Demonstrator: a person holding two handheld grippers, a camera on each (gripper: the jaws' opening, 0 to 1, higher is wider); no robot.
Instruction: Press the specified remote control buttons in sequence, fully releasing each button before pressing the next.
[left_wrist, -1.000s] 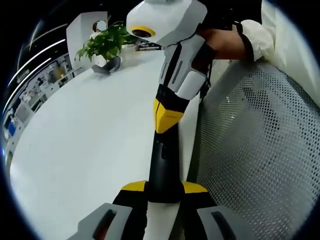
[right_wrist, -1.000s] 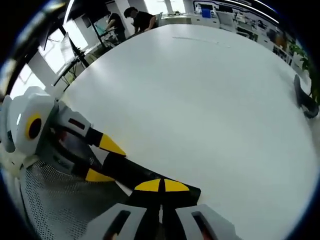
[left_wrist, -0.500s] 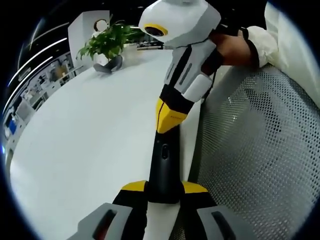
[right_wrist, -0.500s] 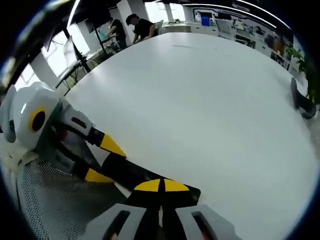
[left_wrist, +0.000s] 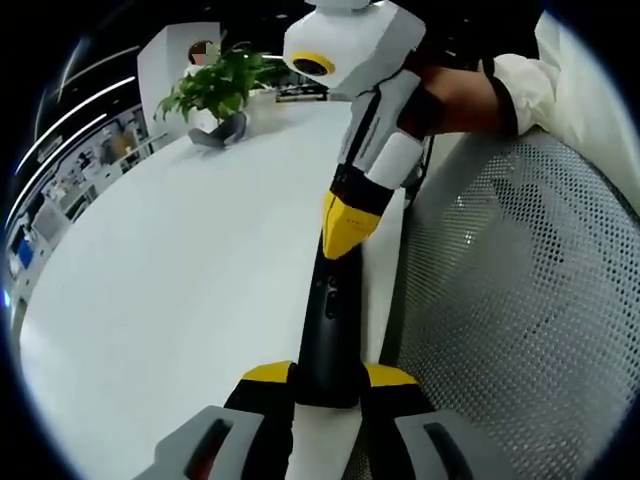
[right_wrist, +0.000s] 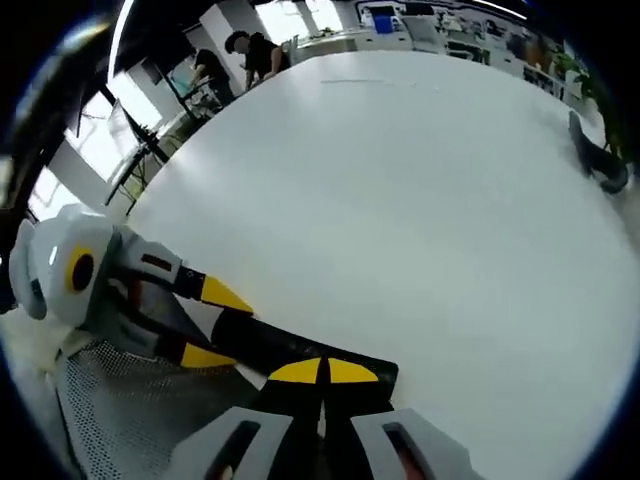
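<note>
The remote control (left_wrist: 328, 335) was found held lengthwise in the left tongs (left_wrist: 328, 375), their yellow tips closed against its near end, so that the dark body ran away from them toward 12 o'clock in the left gripper view. It was held at the near edge of the white desk (left_wrist: 180, 270); whether it rested on the surface could not be told. A perforated mesh surface (left_wrist: 510, 300) lay alongside at 3 o'clock.

The right tongs (left_wrist: 345, 228) were seen with their yellow tips brought together on the upper face of the remote, at its far end. In the right gripper view the same tips (right_wrist: 322, 372) were seen closed with nothing gripped between them, bearing on the dark end of the remote (right_wrist: 280, 350), with the left tongs (right_wrist: 205, 325) clamped on it from 9 o'clock. Individual buttons could not be made out under the tips.

It was judged that a press in the sequence was in hand, the closed tips serving as the pressing point. The next move was judged to call for a clean lift off the face until the button was fully released, then a shift along the remote to the next button, with the left grip held steady.

A potted plant (left_wrist: 215, 85) stood at the far edge of the desk.
</note>
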